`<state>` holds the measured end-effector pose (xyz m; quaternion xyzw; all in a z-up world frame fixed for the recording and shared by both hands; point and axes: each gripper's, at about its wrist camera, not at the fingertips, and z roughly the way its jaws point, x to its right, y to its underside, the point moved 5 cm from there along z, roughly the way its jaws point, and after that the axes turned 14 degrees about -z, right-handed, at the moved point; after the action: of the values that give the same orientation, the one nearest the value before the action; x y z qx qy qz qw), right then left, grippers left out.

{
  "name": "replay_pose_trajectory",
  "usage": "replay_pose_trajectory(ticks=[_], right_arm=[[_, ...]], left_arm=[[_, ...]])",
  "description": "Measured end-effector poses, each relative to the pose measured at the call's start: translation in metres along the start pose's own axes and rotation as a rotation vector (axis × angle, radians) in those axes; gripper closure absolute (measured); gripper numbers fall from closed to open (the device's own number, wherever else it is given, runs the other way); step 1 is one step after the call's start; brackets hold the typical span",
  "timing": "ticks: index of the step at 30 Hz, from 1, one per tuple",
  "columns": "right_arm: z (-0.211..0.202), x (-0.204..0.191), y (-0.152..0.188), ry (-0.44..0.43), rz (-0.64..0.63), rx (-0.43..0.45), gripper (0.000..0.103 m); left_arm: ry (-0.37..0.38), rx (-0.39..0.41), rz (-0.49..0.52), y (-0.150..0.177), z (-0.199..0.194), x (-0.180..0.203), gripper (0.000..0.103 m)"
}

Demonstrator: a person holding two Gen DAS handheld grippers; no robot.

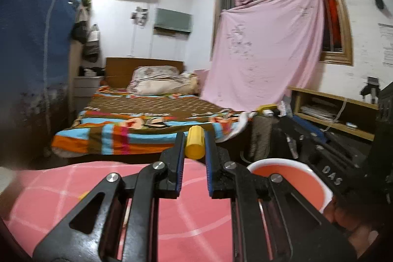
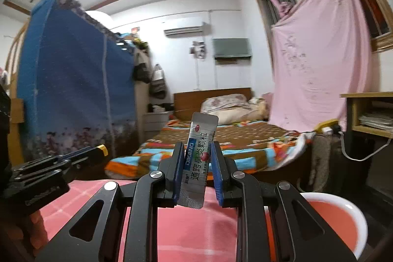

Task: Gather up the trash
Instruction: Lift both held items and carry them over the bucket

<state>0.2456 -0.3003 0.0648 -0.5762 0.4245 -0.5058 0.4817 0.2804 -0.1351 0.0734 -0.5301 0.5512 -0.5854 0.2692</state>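
In the left wrist view my left gripper (image 1: 194, 145) is shut on a small yellow cylinder (image 1: 194, 142), held above the pink checked tablecloth (image 1: 61, 188). In the right wrist view my right gripper (image 2: 196, 154) is shut on a silver medicine sachet (image 2: 199, 154) with Chinese print, held upright above the same cloth (image 2: 191, 225). A white bowl with a pink inside (image 1: 289, 178) sits on the table to the right of the left gripper; it also shows at the lower right of the right wrist view (image 2: 331, 217). The left gripper with the yellow piece shows at the left of the right wrist view (image 2: 98, 151).
Beyond the table stands a bed with a striped colourful blanket (image 1: 137, 129). A blue fabric wardrobe (image 2: 73, 95) stands at the left. A pink sheet (image 1: 265, 48) hangs over the window. A wooden shelf (image 1: 334, 112) is at the right.
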Motion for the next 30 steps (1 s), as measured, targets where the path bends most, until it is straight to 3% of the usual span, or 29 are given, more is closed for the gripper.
replay_pose_trajectory(ticks=[3,13,22,30], right_arm=[[-0.003,0.02,0.005,0.075,-0.01,-0.013,0.083],[-0.006,0.082,0.034,0.194,0.108,-0.095,0.083],[-0.005,0.098,0.055,0.241,0.153,-0.182,0.083],[-0.003,0.108,0.068,0.255,0.189,-0.242,0.082]], left_arm=[[0.048,-0.013,0.018,0.004,0.01,0.018,0.103],[0.148,-0.097,0.045,0.022,0.044,0.068,0.103],[0.186,-0.266,-0.006,0.049,0.082,0.091,0.103],[0.172,-0.415,-0.034,0.075,0.108,0.106,0.103]])
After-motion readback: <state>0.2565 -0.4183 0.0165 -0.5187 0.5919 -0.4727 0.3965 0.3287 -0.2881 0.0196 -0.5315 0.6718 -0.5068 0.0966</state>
